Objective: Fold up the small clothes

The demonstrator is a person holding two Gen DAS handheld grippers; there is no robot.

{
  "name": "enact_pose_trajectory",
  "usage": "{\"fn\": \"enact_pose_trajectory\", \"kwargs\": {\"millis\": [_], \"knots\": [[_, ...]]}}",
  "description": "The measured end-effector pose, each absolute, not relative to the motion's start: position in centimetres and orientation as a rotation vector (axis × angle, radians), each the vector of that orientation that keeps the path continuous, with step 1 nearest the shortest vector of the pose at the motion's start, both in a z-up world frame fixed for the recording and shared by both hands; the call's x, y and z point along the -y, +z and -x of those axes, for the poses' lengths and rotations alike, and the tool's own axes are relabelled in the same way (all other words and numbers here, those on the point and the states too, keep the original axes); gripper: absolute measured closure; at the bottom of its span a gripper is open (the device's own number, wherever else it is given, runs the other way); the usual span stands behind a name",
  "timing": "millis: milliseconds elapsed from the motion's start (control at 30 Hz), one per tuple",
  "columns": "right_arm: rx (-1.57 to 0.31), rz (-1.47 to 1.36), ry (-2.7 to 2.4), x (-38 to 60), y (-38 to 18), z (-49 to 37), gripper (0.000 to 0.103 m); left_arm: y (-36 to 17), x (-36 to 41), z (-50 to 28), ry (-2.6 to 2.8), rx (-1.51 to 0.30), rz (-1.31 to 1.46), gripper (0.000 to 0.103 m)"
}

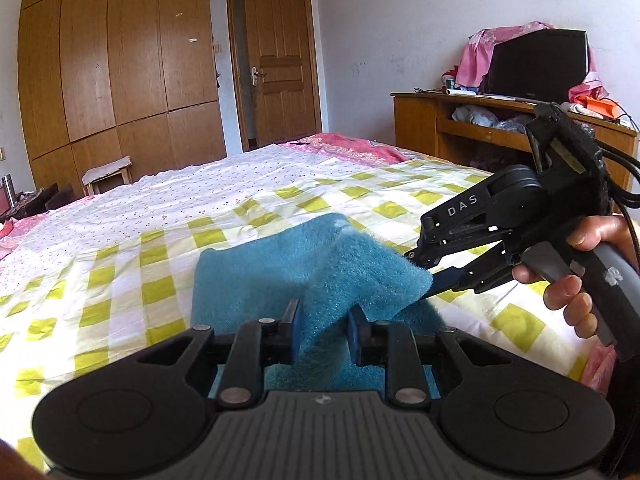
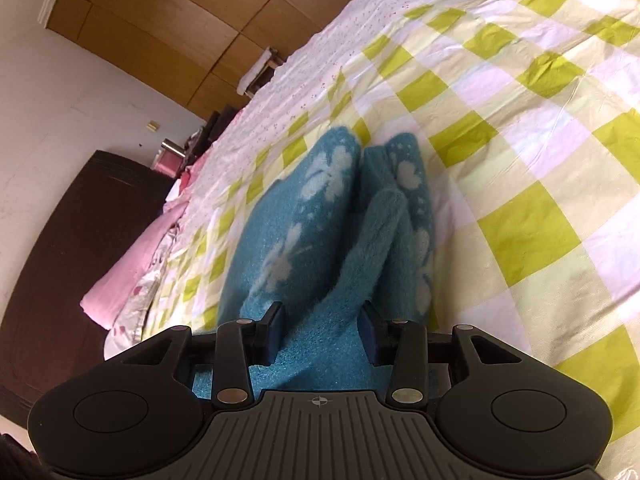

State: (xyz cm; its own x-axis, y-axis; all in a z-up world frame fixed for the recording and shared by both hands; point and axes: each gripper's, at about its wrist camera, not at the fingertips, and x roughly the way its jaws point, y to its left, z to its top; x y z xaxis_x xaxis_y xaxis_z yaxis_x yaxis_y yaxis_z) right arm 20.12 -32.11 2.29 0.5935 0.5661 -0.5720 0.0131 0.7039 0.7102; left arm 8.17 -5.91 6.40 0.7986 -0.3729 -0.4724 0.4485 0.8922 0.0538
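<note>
Two sets of fingers clamping the blue cloth [image 1: 280,276]: left gripper [image 1: 323,334] lower centre, right gripper [image 1: 430,274] mid-right. Stretching between them, sagging onto the bed [image 1: 120,264].

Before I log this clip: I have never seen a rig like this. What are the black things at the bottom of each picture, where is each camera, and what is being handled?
No robot here: a person holds a hand-operated claw in each hand, and a fisheye camera on each looks forward along its fingers. The black parts at the bottom are each camera's own claw.

The left wrist view shows the left claw below, and at right the right claw with the hand gripping its handle. The right wrist view looks along that same claw.

On the bed, over a green and white checked sheet, lies a fluffy teal cloth with pale flower shapes. Both claws have cloth between their fingers, and it rises in a ridge between them. Each seems pinched on an edge.
</note>
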Motion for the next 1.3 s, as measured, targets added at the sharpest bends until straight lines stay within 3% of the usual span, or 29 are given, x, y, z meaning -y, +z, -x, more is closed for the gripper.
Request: {"fn": "enact_pose_trajectory", "kwargs": {"millis": [100,133,267,467,800,1033,1200,1300], "knots": [[-0.898,-0.796,0.315,32.3,1.3,-21.2,0.089,6.1,5.9,-8.0,-0.471,-0.481,-0.166,0.073],[-0.899,-0.819,0.3,32.4,1.0,-21.8,0.091,6.1,5.9,-7.9,-0.493,-0.488,-0.168,0.073],[-0.84,-0.829,0.332,32.2,1.2,-22.0,0.091,7.0,4.9,-7.1,-0.538,-0.478,-0.17,0.07],[-0.854,-0.876,0.318,33.3,-0.4,-21.7,0.092,9.9,4.2,-8.7,-0.52,-0.467,-0.133,0.055],[-0.809,-0.644,0.33,31.4,0.6,-20.5,0.092,9.2,13.9,-21.1,-0.459,-0.61,-0.201,0.051],[-0.818,-0.65,0.362,31.9,0.2,-20.8,0.092,4.6,19.4,-26.3,-0.341,-0.785,-0.395,0.049],[-0.829,-0.667,0.37,32.7,0.0,-20.9,0.092,4.9,17.7,-26.1,-0.324,-0.794,-0.309,0.071],[-0.823,-0.686,0.38,32.8,0.2,-20.9,0.092,6.6,15.2,-25.6,-0.345,-0.786,-0.192,0.077]]}}
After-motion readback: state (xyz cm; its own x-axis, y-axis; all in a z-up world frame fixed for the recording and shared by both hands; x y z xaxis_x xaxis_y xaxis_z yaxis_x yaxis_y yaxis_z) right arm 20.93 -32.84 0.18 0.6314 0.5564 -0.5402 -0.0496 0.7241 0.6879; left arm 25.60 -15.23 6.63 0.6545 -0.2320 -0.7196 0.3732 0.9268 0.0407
